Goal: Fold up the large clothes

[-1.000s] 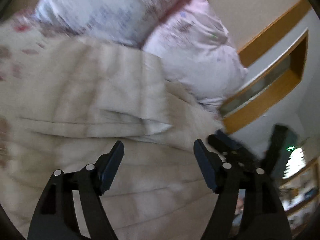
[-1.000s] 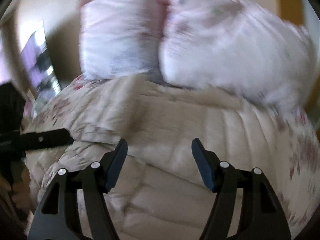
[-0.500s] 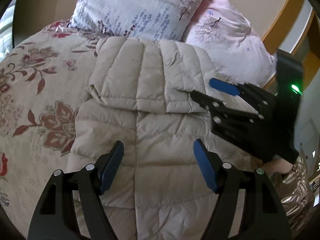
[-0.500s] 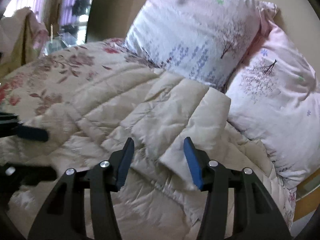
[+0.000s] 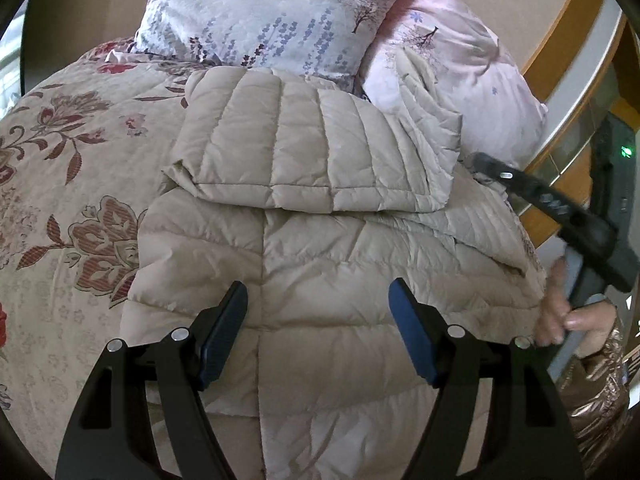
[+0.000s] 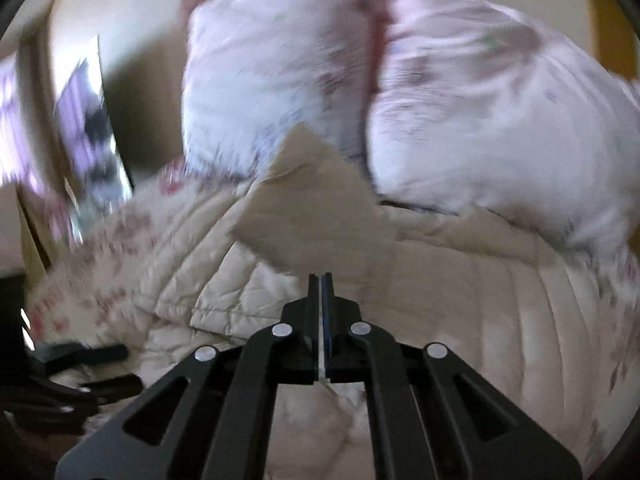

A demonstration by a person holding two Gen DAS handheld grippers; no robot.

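i'm working a beige puffer jacket (image 5: 320, 264) that's lying on the floral quilt (image 5: 60, 184), its far end butting against the two pillows (image 5: 280, 16) at 12 o'clock. one sleeve (image 5: 304, 152) is already lying folded across the upper body. my left gripper (image 5: 318, 332) is hovering wide open over the jacket's lower half, pads apart, holding nothing. my right gripper (image 6: 321, 280) is pinched shut on a flap of jacket fabric (image 6: 308, 208), which is standing up in front of the jaws toward 12 o'clock; in the left view the right tool is coming in from 3 o'clock at the jacket's right edge.

risks, as i'm judging them: the right wrist view is smearing badly, so i'm likely swinging fast, and slick puffy shell fabric pinched that thinly is apt to slide out mid-swing, dropping the flap short of the fold line. dragging too hard is also likely to tug the whole jacket sideways and undo the sleeve fold, since nothing is pinning the body. my left tool is doing no anchoring right now; pressing it down at 6 o'clock would be helping. trapped air is making the layers spring back, so any fold is at risk of popping open. the flap could also be snagging on the pink pillow (image 5: 460, 80) at 1 o'clock, which is touching the jacket.
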